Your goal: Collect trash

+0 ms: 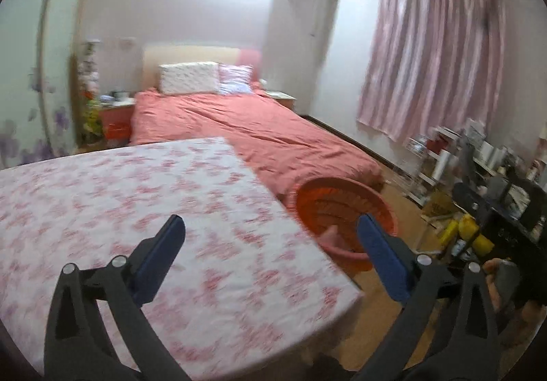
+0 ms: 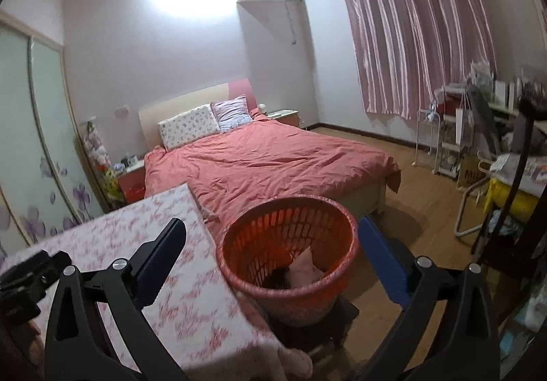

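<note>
An orange slatted plastic basket (image 2: 259,264) stands on a dark stool beside the table, with a pale pink crumpled piece (image 2: 304,266) and something dark inside. My right gripper (image 2: 270,237) is open and empty, its jaws spread on either side of the basket's rim. My left gripper (image 1: 270,234) is open and empty above the table's right edge; the basket (image 1: 342,206) shows between its fingers, just past the table. No loose trash shows on the table.
A table with a pink floral cloth (image 1: 136,210) fills the near left. A bed with a red cover (image 2: 273,158) lies behind. Cluttered shelves and a desk (image 2: 495,158) stand at the right under pink curtains (image 2: 410,32). Wooden floor (image 2: 420,220) lies between.
</note>
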